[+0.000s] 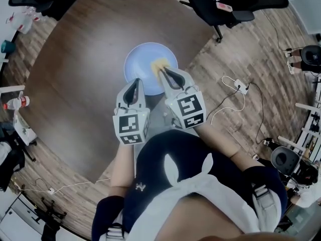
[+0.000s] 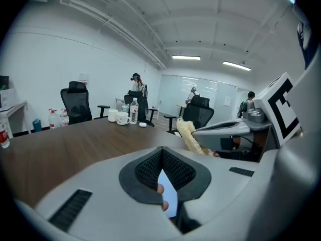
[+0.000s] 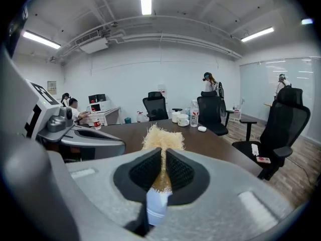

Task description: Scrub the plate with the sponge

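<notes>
My left tool (image 1: 134, 83) is clenched on the near rim of the pale blue plate (image 1: 143, 59). In the left gripper view its black pads meet at the tips and spread apart toward the base, and the gap between them is filled by the blue of the plate. The plate is on the round, dark wooden bench (image 1: 75, 64), towards the side nearest me. I cannot tell whether it rests flat on the bench or is raised off it. My right tool (image 1: 166, 73) is just beside the left one and reaches further over the plate. It is grasping a yellow, fibrous sponge (image 3: 163, 137). The pads are closed tightly on the sponge's lower part, and its frayed end sticks out past the tips. In the head view the sponge lies over the middle of the plate. Whether it touches the plate's surface cannot be determined. At the far edge of the bench are two white mugs (image 2: 122, 117) and a water bottle (image 2: 134, 109). Black office chairs (image 1: 220, 4) stand around the bench on the plank floor.
</notes>
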A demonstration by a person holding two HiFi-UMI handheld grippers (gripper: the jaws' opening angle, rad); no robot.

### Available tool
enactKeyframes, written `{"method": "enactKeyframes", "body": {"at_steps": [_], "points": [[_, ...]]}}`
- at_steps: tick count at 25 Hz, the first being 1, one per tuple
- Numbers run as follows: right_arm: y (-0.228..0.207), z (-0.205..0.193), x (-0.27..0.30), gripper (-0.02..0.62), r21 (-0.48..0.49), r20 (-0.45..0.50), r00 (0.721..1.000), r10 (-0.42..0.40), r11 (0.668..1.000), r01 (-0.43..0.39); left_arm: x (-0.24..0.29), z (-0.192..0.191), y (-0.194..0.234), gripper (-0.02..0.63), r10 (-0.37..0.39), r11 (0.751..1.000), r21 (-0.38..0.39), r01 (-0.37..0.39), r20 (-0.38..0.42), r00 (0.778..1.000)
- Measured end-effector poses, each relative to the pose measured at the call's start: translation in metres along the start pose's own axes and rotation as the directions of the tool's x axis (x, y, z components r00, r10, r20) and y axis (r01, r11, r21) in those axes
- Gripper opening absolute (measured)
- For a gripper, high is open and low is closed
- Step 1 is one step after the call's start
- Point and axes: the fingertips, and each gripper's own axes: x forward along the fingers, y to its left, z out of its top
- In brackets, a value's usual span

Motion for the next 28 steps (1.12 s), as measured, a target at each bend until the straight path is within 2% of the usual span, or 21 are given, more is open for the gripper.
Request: {"method": "enactKeyframes", "body": {"at_steps": [7,19,25,28], "points": [[0.001,-0.017,0.041,0.023,-0.019,-0.082,0.997,0.013,1.000,-0.014,0.024,-0.017,0.033,0.005,0.005,0.999,-0.038,-0.006,-0.041,0.999],[-0.006,-0.036,0.102,0.025,-0.036,-0.139,0.990,0.032,0.999,-0.038,0.053,-0.042,0.072,0.005,0.007,0.998,-0.068,-0.012,-0.068,0.998],[-0.013,-0.060,0.122,0.025,-0.020,-0.206,0.978,0.029,0.999,-0.034,0.060,-0.070,0.084,0.005,0.010,0.994,-0.106,-0.023,-0.117,0.993],[-0.023,-0.067,0.130,0.025,0.001,-0.231,0.973,0.026,1.000,-0.026,0.068,-0.072,0.088,0.005,0.018,0.993,-0.112,-0.034,-0.134,0.991]]}}
